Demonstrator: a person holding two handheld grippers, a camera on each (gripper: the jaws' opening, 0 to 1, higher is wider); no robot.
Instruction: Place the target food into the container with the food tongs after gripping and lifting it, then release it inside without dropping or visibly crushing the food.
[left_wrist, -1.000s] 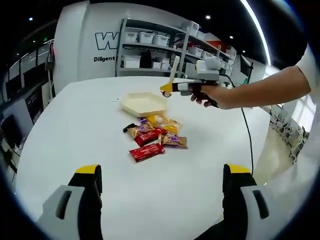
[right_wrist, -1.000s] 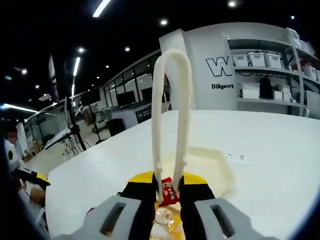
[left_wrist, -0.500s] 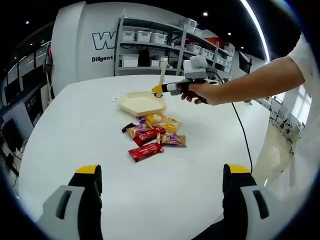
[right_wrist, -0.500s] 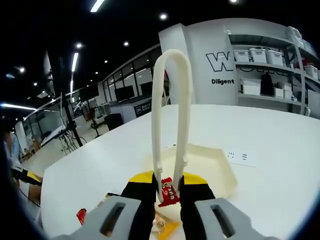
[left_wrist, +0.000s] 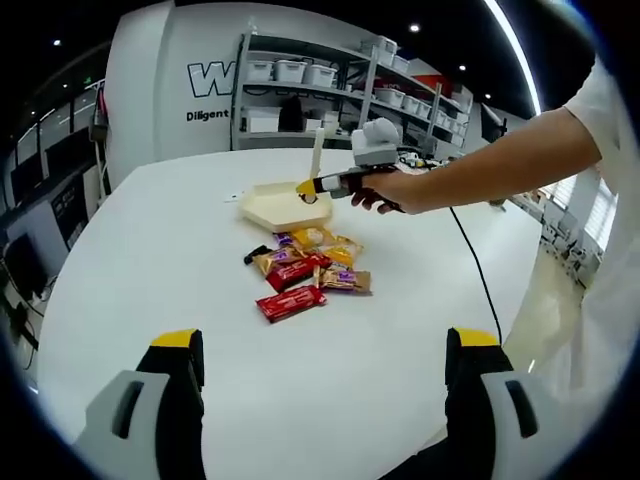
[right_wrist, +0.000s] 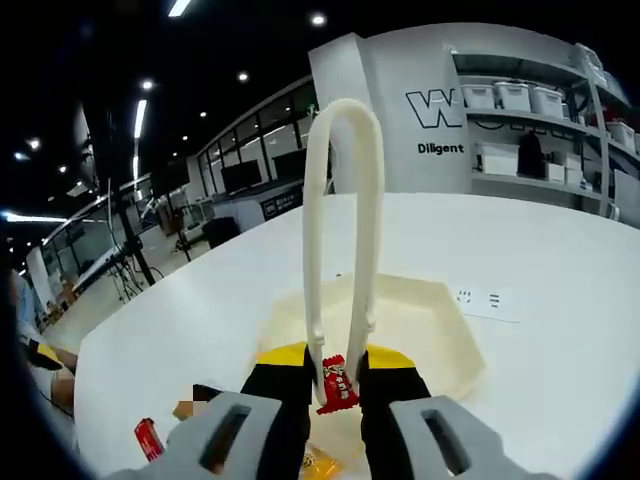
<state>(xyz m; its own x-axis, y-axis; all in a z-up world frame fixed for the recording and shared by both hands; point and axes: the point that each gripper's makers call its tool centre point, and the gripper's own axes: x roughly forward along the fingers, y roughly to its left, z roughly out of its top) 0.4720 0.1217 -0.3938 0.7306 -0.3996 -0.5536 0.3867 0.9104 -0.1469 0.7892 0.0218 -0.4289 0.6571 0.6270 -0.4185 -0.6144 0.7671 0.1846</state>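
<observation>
My right gripper (right_wrist: 338, 392) is clenched on a pair of cream plastic food tongs (right_wrist: 341, 220), a smooth U-shaped loop rising ahead of my jaws. One small red candy (right_wrist: 334, 381), glossy and crinkled, sits pinched between the tong tips, right between my yellow-tipped jaws. Just beyond and beneath it lies the container (right_wrist: 430, 320), a shallow cream tray with slanted walls.

My left gripper (left_wrist: 328, 372) has its jaws spread wide, grasping nothing. Well ahead of them, on the smooth white table (left_wrist: 150, 260), lies a loose heap of wrapped snacks (left_wrist: 308, 268) in red, gold and purple foil; I cannot count them exactly. Beyond stand metal shelves (left_wrist: 300, 95) holding white bins.
</observation>
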